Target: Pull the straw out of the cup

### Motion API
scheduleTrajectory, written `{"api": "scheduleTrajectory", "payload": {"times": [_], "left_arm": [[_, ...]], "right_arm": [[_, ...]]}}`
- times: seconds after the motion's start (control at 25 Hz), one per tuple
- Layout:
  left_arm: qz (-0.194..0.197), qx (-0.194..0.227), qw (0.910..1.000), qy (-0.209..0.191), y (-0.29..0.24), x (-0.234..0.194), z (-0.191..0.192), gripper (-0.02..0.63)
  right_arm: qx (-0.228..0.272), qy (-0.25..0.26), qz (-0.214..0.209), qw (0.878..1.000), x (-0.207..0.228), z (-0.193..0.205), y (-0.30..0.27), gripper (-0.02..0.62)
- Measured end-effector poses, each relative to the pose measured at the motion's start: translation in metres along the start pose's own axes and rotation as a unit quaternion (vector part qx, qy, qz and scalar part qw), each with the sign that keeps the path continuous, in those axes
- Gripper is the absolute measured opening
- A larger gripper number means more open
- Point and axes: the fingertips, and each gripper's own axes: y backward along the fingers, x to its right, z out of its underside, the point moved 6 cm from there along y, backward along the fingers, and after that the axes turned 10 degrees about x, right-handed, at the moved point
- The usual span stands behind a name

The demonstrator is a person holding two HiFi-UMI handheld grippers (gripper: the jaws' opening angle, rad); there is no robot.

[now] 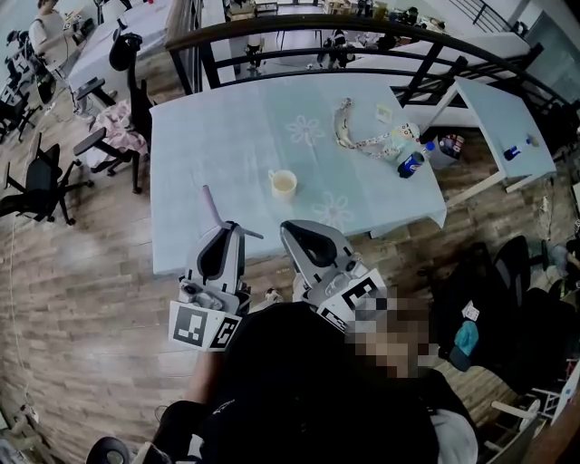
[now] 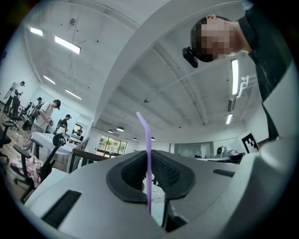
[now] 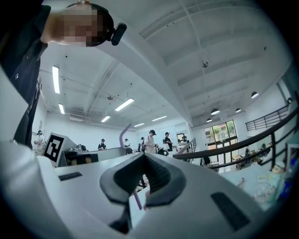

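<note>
A cream cup [image 1: 284,183] stands on the pale blue table [image 1: 208,154], with no straw in it. The purple straw [image 1: 212,207] is clear of the cup, standing upright between the pads of my left gripper [image 1: 236,228], which is shut on it short of the table's near edge. In the left gripper view the straw [image 2: 148,158] rises from the closed jaws of that gripper [image 2: 148,154], its bent tip leaning left. My right gripper [image 1: 286,227] hovers beside the left one, shut and empty. From the right gripper view the straw [image 3: 124,133] shows behind that gripper [image 3: 142,158].
A blue can [image 1: 410,164] and a white patterned strip [image 1: 353,136] lie at the table's far right. Office chairs [image 1: 41,181] stand to the left, a dark railing [image 1: 362,23] runs behind, and a second table [image 1: 503,122] is on the right. People stand far off.
</note>
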Motion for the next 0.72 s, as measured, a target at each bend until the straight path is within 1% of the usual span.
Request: {"api": "scheduleTrajectory", "payload": {"times": [0.24,0.44,0.72], "left_arm": [[0.015,-0.009,0.9999,-0.001,0.002,0.008,-0.001,0.035],[0.022,-0.010,0.9997,0.003,-0.001,0.017,0.005,0.035],[0.017,-0.011,0.9998,0.003,0.000,0.014,0.006,0.035]], "right_arm": [[-0.007,-0.002,0.005,1.000,-0.008,0.001,0.009,0.008],[-0.010,0.002,0.006,1.000,-0.004,0.000,0.014,0.008],[-0.014,0.004,0.007,1.000,-0.002,0.002,0.013,0.008]]}}
